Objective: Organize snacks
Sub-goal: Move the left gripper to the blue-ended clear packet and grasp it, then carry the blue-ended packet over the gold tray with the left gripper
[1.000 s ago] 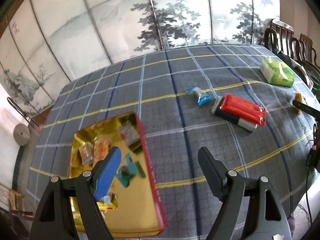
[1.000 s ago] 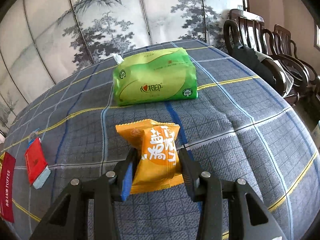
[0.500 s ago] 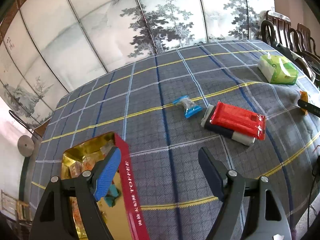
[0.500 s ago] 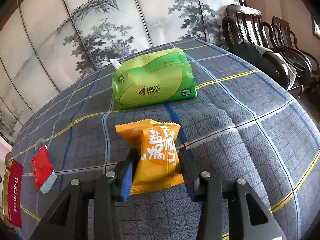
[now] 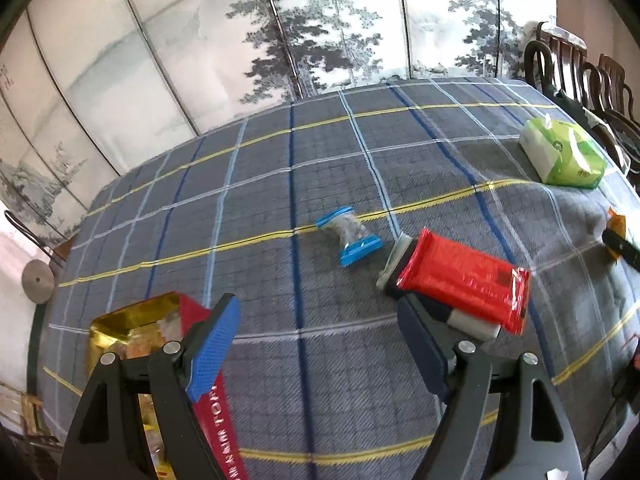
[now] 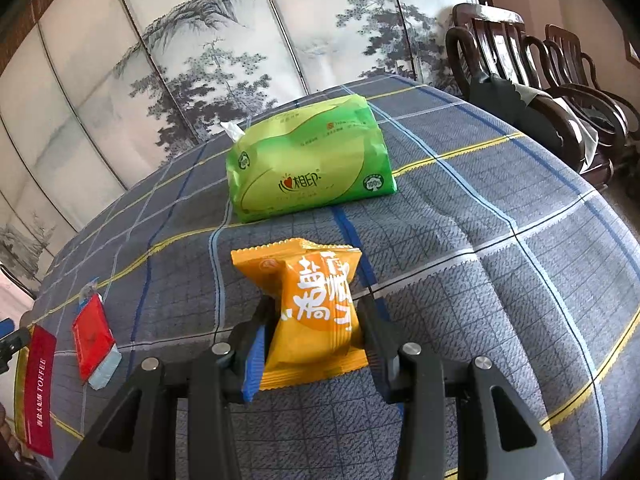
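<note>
The right gripper is clamped on an orange snack packet; its fingers press the packet's two sides, and the packet stands upright between them above the checked tabletop. Just beyond it, toward the far edge, a green tissue pack lies on the cloth with a white tissue sticking out of its left end. Dark wooden chairs stand off the tabletop's right side, and a painted screen backs the far edge.

The left gripper has its fingers spread wide with nothing between them, over bare cloth near the near edge. At its left finger, by the near left corner, is an open tin with a gold inside and a red wall lettered TOFFEE; a few wrapped sweets show in it, blurred. The same tin's red wall shows at the left edge of the right wrist view.

Near the middle of the tabletop lies a small clear packet with blue ends. Just to its right a red packet rests on top of a grey-and-dark bar, close to the tip of the left gripper's right finger but not between the fingers. The tissue pack sits toward the far right corner, well apart from these.
</note>
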Demonstrator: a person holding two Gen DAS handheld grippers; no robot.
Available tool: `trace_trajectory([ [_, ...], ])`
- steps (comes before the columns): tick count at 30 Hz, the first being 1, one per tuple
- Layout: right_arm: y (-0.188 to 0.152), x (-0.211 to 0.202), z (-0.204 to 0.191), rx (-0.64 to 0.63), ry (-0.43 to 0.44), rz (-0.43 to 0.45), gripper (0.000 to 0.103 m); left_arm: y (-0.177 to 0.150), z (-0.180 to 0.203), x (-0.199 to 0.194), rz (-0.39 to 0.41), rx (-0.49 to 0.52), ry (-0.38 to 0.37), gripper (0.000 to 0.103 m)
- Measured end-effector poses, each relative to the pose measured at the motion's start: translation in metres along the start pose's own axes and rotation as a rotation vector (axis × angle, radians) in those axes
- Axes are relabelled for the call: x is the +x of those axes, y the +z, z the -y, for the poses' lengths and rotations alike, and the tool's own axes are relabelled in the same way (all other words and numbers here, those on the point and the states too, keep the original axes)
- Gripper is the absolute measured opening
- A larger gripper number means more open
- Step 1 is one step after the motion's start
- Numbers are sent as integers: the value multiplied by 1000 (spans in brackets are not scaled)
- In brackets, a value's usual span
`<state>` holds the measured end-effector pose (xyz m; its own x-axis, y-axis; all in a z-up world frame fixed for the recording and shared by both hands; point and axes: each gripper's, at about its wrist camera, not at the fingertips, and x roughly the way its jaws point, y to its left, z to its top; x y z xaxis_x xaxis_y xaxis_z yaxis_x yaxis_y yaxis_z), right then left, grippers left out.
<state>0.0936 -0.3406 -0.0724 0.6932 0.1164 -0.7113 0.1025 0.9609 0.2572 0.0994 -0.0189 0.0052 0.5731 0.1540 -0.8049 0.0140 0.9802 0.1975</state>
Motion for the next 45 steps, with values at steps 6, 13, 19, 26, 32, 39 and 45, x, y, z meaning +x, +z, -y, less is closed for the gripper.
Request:
trace_trajectory([
  [6, 0, 0, 1, 8, 15, 1, 43, 14, 4, 20, -31, -23, -27, 78],
  [13, 1, -1, 3, 19, 34, 4, 43, 34, -3, 49, -108, -94, -157, 78],
  [19, 0, -1, 4, 27, 52, 6, 43, 55, -15, 80, -194, -153, -195, 77],
  [26, 0, -1, 4, 27, 69, 3, 43, 62, -20, 107, -266, -223, -194, 77],
  [32, 0, -1, 4, 27, 78, 2, 43, 66, -20, 124, -294, -242, -166, 77],
  [39, 0, 0, 3, 28, 78, 2, 43, 65, -18, 138, -295, -270, -124, 31],
  [45, 0, 0, 3, 29, 75, 1, 43, 57, -17, 121, -271, -229, -135, 21],
])
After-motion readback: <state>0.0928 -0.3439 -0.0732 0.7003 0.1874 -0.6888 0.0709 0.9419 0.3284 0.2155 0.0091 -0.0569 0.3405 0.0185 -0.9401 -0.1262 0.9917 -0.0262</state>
